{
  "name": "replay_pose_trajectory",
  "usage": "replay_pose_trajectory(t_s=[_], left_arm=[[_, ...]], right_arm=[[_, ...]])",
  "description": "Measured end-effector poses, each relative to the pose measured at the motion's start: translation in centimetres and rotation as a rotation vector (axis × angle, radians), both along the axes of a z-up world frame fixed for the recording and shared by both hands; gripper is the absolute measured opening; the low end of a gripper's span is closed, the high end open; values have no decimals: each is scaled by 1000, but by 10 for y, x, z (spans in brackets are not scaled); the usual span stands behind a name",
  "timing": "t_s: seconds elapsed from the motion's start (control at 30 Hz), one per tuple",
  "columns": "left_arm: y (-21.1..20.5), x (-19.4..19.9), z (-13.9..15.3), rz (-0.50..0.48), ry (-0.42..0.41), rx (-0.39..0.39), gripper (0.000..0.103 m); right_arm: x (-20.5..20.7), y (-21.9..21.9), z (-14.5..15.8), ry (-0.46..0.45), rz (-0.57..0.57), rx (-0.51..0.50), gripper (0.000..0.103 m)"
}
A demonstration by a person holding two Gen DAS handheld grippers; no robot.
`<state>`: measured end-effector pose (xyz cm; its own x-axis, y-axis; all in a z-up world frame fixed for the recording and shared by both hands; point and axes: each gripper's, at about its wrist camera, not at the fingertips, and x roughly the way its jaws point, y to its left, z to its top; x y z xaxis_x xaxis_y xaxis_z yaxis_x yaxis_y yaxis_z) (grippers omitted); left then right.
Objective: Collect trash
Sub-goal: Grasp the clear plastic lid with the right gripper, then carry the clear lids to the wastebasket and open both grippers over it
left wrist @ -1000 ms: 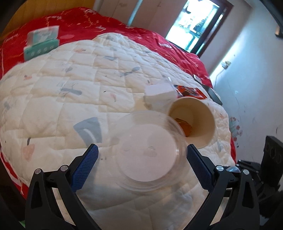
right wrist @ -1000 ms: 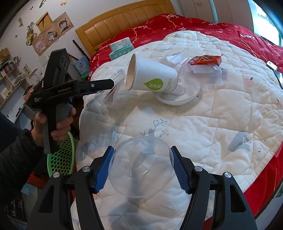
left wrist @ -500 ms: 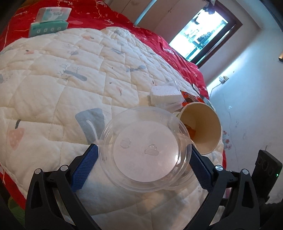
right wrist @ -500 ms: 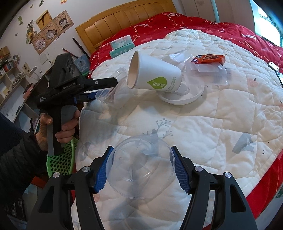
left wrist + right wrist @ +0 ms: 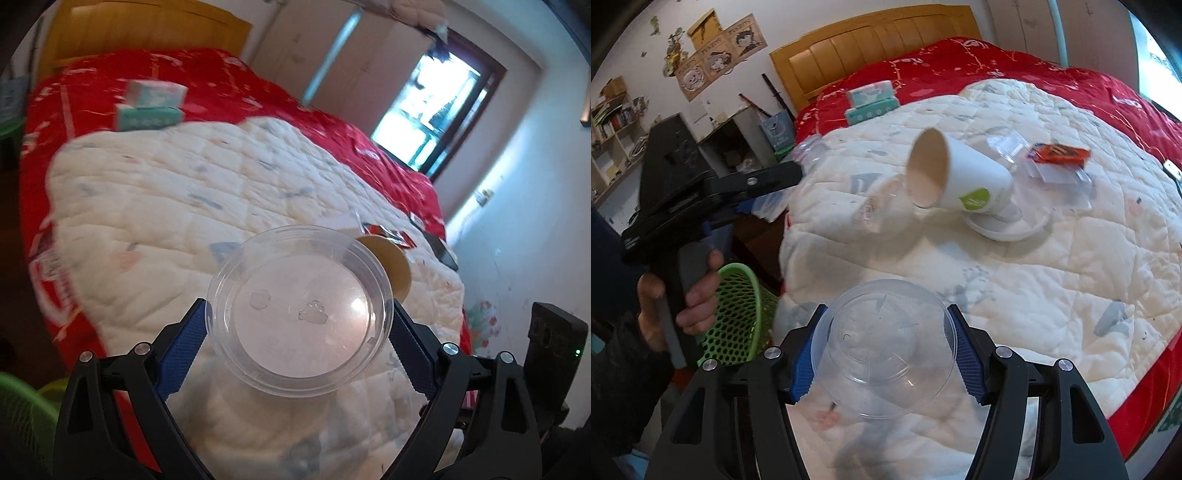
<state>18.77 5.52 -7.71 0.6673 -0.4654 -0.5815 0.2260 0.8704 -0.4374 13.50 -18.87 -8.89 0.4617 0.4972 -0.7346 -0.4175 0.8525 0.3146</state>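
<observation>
My left gripper (image 5: 297, 314) is shut on a clear plastic bowl (image 5: 295, 273), its blue pads on the rim at both sides, and holds it above the white quilt (image 5: 166, 206). In the right wrist view the left gripper (image 5: 790, 177) hangs beside the bed in a person's hand (image 5: 694, 302). My right gripper (image 5: 886, 314) is shut on a clear dome lid (image 5: 882, 354) near the quilt's front edge. A white paper cup (image 5: 964, 184) (image 5: 397, 266) lies on its side on a white lid (image 5: 1012, 230). An orange wrapper (image 5: 1058, 153) rests on clear plastic packaging (image 5: 1060, 177).
A green mesh basket (image 5: 738, 314) stands on the floor beside the bed, under the left gripper. Tissue packs (image 5: 871, 101) (image 5: 151, 107) lie near the wooden headboard (image 5: 879, 37). A dark phone (image 5: 441, 251) sits at the bed's far edge. Shelves line the left wall.
The left pads have closed onto the clear bowl's rim and lifted it off the quilt, back from the paper cup. The right gripper has risen slightly with the dome lid.
</observation>
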Motion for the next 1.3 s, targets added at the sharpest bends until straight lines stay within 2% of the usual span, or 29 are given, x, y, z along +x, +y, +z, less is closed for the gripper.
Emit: replay_pose_trajectory(t_s=[0.33, 0.57, 0.87, 1.0, 1.3], left_arm=[[79, -93, 4, 275, 58, 139, 92], [131, -141, -22, 426, 169, 209, 92], [166, -170, -56, 525, 296, 223, 93], [176, -177, -62, 546, 312, 201, 96], [194, -204, -57, 611, 292, 161, 97]], right_arm=[[-11, 51, 14, -17, 119, 31, 62], [-22, 96, 22, -29, 216, 31, 62], [-29, 135, 28, -40, 291, 27, 62], [-32, 150, 30, -45, 323, 26, 62], [-38, 188, 30, -45, 400, 22, 62]])
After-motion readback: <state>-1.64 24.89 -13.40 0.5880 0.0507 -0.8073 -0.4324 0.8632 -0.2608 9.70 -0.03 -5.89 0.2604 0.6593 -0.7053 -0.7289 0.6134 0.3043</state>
